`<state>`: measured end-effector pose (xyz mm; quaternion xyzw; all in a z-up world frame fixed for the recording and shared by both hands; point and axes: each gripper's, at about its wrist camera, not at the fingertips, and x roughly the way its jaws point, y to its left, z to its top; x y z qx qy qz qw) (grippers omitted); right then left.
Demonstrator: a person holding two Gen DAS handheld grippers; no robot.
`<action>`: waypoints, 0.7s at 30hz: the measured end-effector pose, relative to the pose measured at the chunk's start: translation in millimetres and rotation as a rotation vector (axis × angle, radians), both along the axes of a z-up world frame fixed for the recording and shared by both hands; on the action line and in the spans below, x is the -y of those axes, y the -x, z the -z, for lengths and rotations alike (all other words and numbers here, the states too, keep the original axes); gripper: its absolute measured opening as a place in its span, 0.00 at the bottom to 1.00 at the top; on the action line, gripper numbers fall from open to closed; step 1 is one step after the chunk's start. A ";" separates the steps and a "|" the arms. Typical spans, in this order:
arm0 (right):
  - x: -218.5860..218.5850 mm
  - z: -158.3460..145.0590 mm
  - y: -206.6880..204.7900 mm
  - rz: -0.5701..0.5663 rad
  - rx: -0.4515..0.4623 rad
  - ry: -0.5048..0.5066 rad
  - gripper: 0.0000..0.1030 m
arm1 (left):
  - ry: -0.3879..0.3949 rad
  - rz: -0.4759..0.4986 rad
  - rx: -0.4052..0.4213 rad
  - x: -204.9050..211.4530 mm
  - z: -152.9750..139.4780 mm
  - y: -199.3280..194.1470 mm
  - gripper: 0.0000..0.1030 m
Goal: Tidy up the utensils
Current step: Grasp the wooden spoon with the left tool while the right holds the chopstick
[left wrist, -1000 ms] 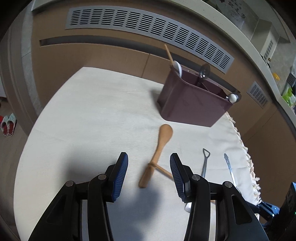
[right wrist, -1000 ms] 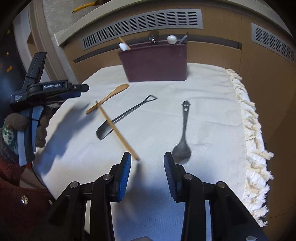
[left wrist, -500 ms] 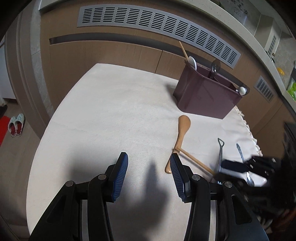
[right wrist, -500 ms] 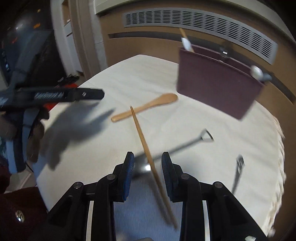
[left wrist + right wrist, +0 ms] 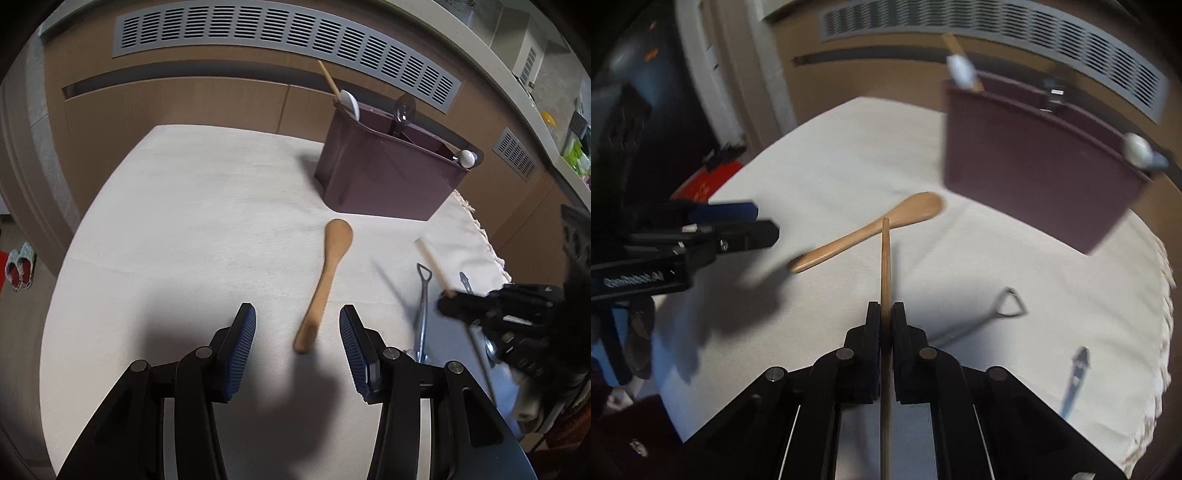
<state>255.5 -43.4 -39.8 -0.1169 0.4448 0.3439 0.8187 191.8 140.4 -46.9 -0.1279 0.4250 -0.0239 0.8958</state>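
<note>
- Worktop (image 5: 184, 229), cloth-covered: maroon utensil caddy (image 5: 388, 177) at far side.
- Left hand-held gripper (image 5: 297, 332): jaws wide apart, empty; wooden spoon (image 5: 325, 288) lies between and ahead.
- Right hand-held gripper (image 5: 885, 317): clamped on wooden chopstick (image 5: 885, 266), pointing forward.

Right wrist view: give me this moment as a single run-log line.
right gripper: shut on chopstick | left gripper: open, over wooden spoon | caddy: upright on cloth

Wood, metal, plastic on cloth

The spoon (image 5: 330, 273) and the stick (image 5: 885, 273) are smooth matt wood; the shovel-handled utensil (image 5: 422, 310) is shiny metal; the caddy (image 5: 388, 177) is dull maroon plastic; the tablecloth (image 5: 192, 236) is rough, cream woven cloth, fringed at right.
</note>
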 end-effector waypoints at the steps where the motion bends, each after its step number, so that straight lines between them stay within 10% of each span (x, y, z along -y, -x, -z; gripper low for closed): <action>1: 8.8 -4.8 -2.1 0.024 0.001 -0.018 0.05 | 0.006 0.012 0.000 3.0 -0.2 -3.7 0.47; 21: 90.2 -31.7 -13.0 0.229 0.084 -0.117 0.05 | -0.199 0.169 -0.156 60.8 24.7 -125.6 0.37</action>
